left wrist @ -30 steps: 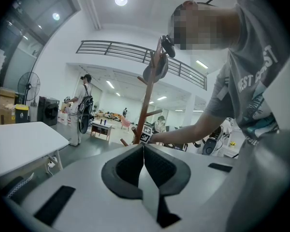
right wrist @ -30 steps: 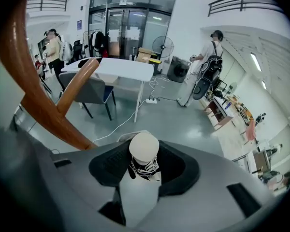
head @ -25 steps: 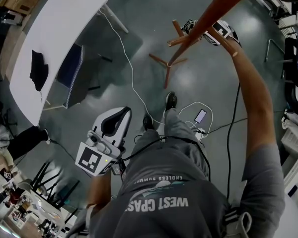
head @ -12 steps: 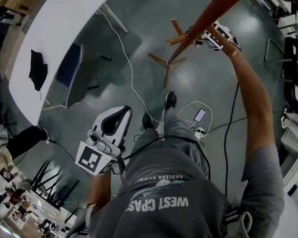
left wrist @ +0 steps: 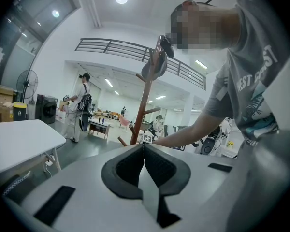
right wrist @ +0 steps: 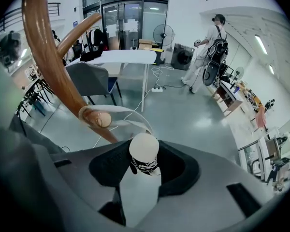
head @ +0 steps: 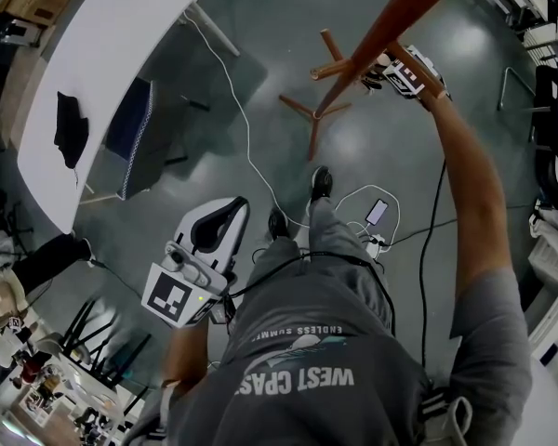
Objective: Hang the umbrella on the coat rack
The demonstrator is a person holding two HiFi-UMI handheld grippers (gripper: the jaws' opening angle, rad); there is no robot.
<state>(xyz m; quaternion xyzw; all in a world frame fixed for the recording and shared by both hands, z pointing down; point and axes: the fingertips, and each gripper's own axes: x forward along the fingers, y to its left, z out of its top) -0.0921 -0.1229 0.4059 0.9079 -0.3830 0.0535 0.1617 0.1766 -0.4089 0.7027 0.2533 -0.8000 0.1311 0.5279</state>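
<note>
Gripping umbrella (right wrist: 145, 166) in right claw (right wrist: 144, 158), end-on along the jaws, rounded cap (right wrist: 144, 148) toward camera, strap (right wrist: 130, 111) looped over coat rack peg (right wrist: 97, 120); with left claw (left wrist: 143, 148) closed, empty.

My grey T-shirt (head: 327, 368), head view, print upside down: small "ENDLESS SUMME", large "WEST C?AS". Left gripper view also shows "WEST".

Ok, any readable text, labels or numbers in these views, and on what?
"WEST C…": large print on the person's grey shirt, last letters unclear.
"ENDLESS SUMME…": smaller line on the same shirt.
Square marker on the left claw: pattern only, no letters.
Anything else is too small or blurred.
</note>
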